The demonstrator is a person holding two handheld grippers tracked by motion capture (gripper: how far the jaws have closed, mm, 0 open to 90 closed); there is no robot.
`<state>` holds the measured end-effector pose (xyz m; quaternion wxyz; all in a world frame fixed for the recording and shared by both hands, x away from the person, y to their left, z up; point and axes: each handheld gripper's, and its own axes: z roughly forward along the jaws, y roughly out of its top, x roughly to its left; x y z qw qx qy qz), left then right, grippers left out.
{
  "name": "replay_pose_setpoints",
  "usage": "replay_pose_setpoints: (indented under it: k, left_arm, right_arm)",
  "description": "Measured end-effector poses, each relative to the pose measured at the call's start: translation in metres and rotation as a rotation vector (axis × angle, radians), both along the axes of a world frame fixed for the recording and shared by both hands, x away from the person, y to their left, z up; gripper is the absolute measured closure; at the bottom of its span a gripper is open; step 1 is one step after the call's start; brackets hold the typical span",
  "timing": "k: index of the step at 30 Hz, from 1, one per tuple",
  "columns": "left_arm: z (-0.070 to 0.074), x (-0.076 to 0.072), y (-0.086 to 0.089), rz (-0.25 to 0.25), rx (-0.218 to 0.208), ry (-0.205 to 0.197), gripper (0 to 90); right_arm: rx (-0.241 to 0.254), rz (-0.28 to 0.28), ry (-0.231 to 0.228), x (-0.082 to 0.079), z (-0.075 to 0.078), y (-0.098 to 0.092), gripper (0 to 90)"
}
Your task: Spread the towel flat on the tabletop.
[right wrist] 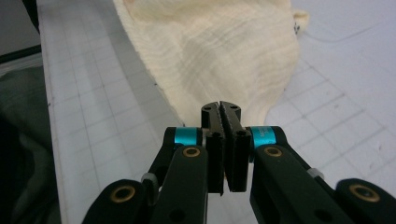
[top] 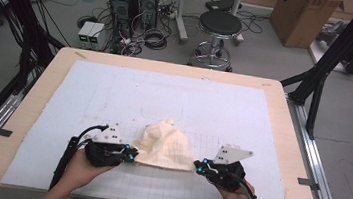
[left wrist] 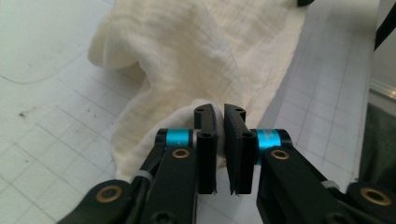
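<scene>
White gridded mat (top: 114, 97) covers the table (top: 27, 112). Cream cloth (top: 165, 146) lies bunched between both tools, rising to a peak just beyond them. Left gripper (top: 130, 154) is clenched on the cloth's left near corner; in the left gripper view (left wrist: 223, 122) fabric is pinched in the narrow slot between the jaws. Right gripper (top: 199, 166) is clamped tight on the right near corner, with the cloth fanning away ahead of its tips (right wrist: 221, 112). Step looks like spreading or lifting the cloth by its near edge. To do it well: hold both pinches firm, pull the hands apart evenly at the same height, and keep the edge taut so the bunched middle flattens without slipping out.
</scene>
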<state>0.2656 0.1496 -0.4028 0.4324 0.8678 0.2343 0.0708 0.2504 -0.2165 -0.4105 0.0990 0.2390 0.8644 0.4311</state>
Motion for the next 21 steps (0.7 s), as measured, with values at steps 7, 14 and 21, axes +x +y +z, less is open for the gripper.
replay_pose_setpoints:
  k: [7,14,21]
  left_arm:
    - [-0.011,-0.002,0.007,-0.008,0.010,0.015,72.4]
    - [-0.015,-0.001,0.025,0.019,-0.019,0.039,70.7]
    - [-0.028,0.007,0.016,-0.005,0.036,0.061,63.9]
  right_arm:
    - [-0.072,-0.002,0.029,-0.007,-0.015,-0.009,88.9]
    - [-0.069,0.016,0.032,-0.010,-0.017,-0.011,85.2]
    - [-0.032,0.029,0.032,-0.004,-0.016,-0.004,69.5]
